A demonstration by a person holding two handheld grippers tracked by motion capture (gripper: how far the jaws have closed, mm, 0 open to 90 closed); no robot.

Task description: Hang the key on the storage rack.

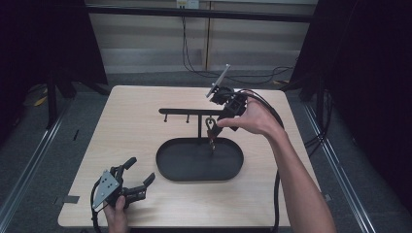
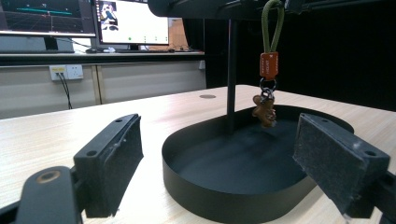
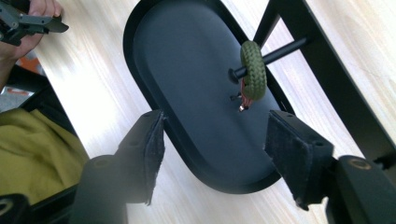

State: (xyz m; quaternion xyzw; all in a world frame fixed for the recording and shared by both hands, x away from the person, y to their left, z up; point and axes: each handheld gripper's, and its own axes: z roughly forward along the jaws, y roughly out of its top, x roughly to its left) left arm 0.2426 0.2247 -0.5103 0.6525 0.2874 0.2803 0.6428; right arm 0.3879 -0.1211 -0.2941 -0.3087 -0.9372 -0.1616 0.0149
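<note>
A keychain (image 1: 211,132) hangs from a peg of the black T-shaped rack (image 1: 184,111), over the black oval tray (image 1: 159,164). In the left gripper view it has a green cord loop, an orange tag (image 2: 268,65) and a brown gingerbread charm (image 2: 264,109). My right gripper (image 1: 224,112) is held just above the rack beside the keychain. In the right gripper view its jaws (image 3: 219,154) stand open below the cord loop (image 3: 253,70) and hold nothing. Near the table's front left corner my left gripper (image 1: 142,171) is open and points at the tray (image 2: 224,196).
The rack's post (image 2: 231,70) rises from the tray's back edge, and two bare pegs (image 1: 166,118) hang on the bar's left half. Cables trail off the table's right side. Monitors (image 2: 130,21) stand on a bench beyond the table.
</note>
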